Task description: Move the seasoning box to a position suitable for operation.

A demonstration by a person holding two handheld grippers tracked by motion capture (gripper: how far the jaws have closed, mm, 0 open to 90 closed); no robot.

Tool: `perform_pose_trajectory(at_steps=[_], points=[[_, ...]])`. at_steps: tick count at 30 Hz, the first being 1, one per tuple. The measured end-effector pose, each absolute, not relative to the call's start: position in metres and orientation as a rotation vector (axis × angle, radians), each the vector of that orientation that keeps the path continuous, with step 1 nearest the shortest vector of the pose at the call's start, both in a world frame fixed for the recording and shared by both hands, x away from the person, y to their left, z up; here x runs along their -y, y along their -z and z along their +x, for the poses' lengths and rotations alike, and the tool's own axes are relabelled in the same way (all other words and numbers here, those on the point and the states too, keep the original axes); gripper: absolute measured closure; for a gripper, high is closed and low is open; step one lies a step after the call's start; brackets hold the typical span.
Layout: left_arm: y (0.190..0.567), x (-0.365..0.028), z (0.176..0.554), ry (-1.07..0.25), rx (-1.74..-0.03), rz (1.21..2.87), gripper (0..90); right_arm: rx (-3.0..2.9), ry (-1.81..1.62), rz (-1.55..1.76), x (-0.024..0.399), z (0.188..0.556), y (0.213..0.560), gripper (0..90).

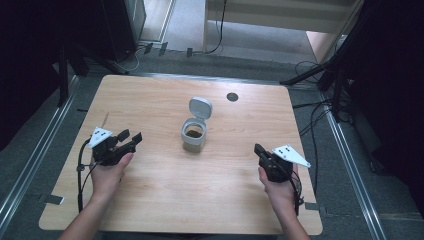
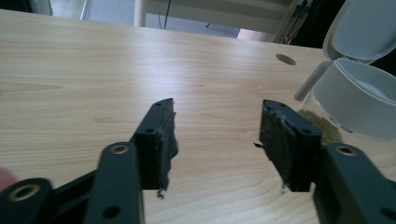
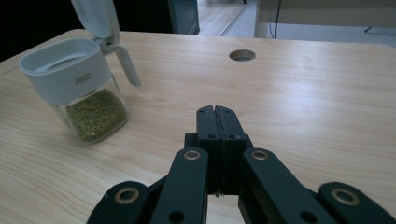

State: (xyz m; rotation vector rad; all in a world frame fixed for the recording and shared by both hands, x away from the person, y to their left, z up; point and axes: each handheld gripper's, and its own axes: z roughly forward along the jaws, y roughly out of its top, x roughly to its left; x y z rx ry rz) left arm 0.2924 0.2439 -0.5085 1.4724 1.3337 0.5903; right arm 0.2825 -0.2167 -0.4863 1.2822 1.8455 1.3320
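High view: we see the jar upright mid-table, hinged lid tipped toward the far edge, bare wood all around. Our left gripper has jaws apart, our right gripper pressed together; both are well apart from the jar.

jar mid-table, between left tool, right tool

Left gripper hangs over the table, jaws spread wide; open-lidded jar sits just off its right jaw.
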Motion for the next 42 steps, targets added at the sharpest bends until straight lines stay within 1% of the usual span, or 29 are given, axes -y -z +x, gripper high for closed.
perform_pose_trajectory(at_steps=[1, 2, 5, 6, 7, 8, 11, 13, 17, 19, 25, 28, 34, 42], points=[[0.508, -0.244, 0.292, -0.590, -1.334, 1.472, 51.6, -1.845, -1.332, 1.282, 0.217, 0.282, 0.486, 90.0], [0.508, -0.236, 0.299, -0.582, -1.345, 1.480, 54.7, -1.858, -1.337, 1.270, 0.206, 0.287, 0.486, 90.0], [0.508, -0.229, 0.305, -0.569, -1.332, 1.484, 66.3, -1.878, -1.352, 1.256, 0.191, 0.294, 0.487, 90.0], [0.508, -0.222, 0.311, -0.546, -1.319, 1.487, 69.0, -1.884, -1.355, 1.253, 0.186, 0.296, 0.488, 90.0], [0.508, -0.222, 0.311, -0.546, -1.319, 1.487, 73.5, -1.893, -1.364, 1.255, 0.182, 0.298, 0.488, 90.0], [0.508, -0.215, 0.318, -0.522, -1.301, 1.504, 77.5, -1.898, -1.372, 1.249, 0.177, 0.300, 0.488, 90.0], [0.510, -0.201, 0.327, -0.511, -1.276, 1.533, 86.6, -1.912, -1.391, 1.250, 0.164, 0.306, 0.490, 90.0], [0.511, -0.196, 0.330, -0.505, -1.269, 1.543, 90.0, -1.919, -1.392, 1.245, 0.160, 0.308, 0.490, 90.0], [0.515, -0.171, 0.340, -0.467, -1.223, 1.589, 90.0, -1.942, -1.404, 1.258, 0.140, 0.319, 0.494, 90.0], [0.514, -0.166, 0.341, -0.467, -1.212, 1.600, 90.0, -1.946, -1.405, 1.263, 0.136, 0.321, 0.495, 90.0], [0.509, -0.142, 0.347, -0.486, -1.180, 1.641, 90.0, -1.970, -1.361, 1.282, 0.105, 0.337, 0.502, 90.0], [0.510, -0.138, 0.350, -0.497, -1.182, 1.655, 90.0, -1.960, -1.324, 1.312, 0.095, 0.344, 0.505, 90.0], [0.512, -0.137, 0.351, -0.479, -1.182, 1.665, 90.0, -1.962, -1.252, 1.324, 0.079, 0.349, 0.511, 90.0], [0.513, -0.137, 0.337, -0.473, -1.186, 1.659, 90.0, -1.958, -1.259, 1.333, 0.076, 0.347, 0.511, 90.0]])
